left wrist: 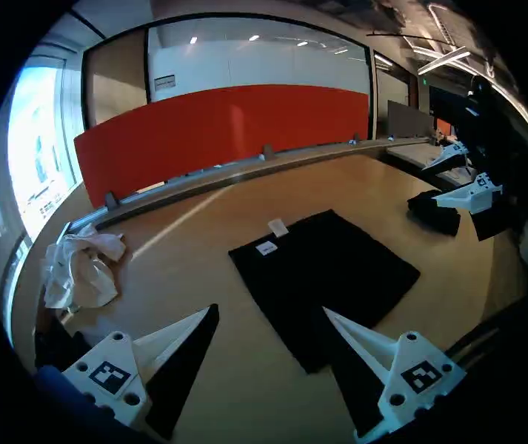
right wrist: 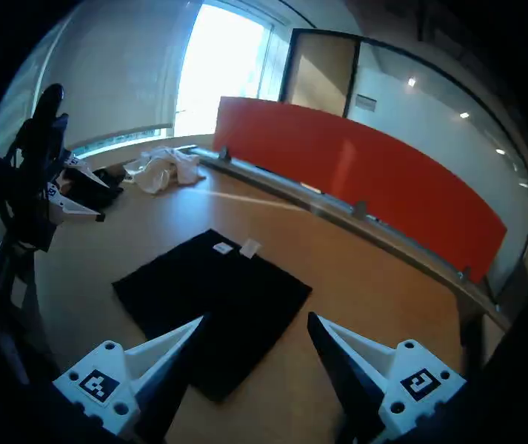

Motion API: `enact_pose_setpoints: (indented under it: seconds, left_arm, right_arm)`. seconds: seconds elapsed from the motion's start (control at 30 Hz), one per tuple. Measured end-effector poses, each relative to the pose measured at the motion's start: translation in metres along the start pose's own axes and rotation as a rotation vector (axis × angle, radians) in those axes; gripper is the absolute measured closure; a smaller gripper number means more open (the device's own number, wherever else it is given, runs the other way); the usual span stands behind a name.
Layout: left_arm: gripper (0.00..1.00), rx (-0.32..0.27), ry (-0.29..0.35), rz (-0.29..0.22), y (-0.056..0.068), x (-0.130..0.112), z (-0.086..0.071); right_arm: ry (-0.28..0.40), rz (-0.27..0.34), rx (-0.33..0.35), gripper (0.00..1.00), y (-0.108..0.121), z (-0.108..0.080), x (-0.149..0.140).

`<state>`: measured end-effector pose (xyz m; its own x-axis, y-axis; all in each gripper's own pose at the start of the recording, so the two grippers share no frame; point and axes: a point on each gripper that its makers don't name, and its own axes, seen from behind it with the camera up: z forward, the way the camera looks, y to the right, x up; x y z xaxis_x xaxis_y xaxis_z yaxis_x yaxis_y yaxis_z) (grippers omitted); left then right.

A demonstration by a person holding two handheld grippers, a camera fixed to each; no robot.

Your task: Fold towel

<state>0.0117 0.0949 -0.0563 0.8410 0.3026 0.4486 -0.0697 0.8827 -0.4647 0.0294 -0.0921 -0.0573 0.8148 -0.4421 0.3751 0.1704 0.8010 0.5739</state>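
Observation:
A black towel [left wrist: 330,285] lies flat on the wooden table [left wrist: 212,370], with two small white tags [left wrist: 266,248] at its far edge. My left gripper [left wrist: 269,311] hovers open over the towel's near corner, touching nothing. In the right gripper view the same towel [right wrist: 219,292] spreads out in front of my right gripper [right wrist: 258,318], which is also open and empty above the towel's near edge. Each gripper appears in the other's view: the right gripper [left wrist: 430,185] far right, the left gripper [right wrist: 104,201] far left, both with fingers apart.
A crumpled white cloth [left wrist: 78,266] lies at the table's left end. A bunched black cloth [left wrist: 434,212] sits beside the right gripper. An orange divider panel [left wrist: 219,133] on a metal rail runs along the far table edge. A window [right wrist: 223,66] glows beyond.

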Motion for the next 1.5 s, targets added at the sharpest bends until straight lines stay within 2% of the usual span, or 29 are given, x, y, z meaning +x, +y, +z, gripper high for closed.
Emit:
enact_pose_setpoints:
  seconds: [0.47,0.73,1.13,1.5]
  left_arm:
    - [0.08,-0.047,-0.111,0.020,0.021,-0.060,0.035]
    - [0.08,-0.077,-0.167,0.037,0.034,-0.087,0.049]
    - [0.07,-0.095,-0.224,0.017,0.047,-0.111,0.057]
    - [0.08,-0.101,-0.275,-0.007,0.059,-0.128,0.057]
  right_arm:
    - [-0.098,0.008,0.040,0.01,-0.016,0.025,-0.072]
    - [-0.156,0.001,0.070,0.01,-0.028,0.034,-0.106]
    - [-0.229,-0.008,0.103,0.04,-0.041,0.041,-0.142]
    - [-0.272,-0.007,0.131,0.11,-0.050,0.040,-0.158]
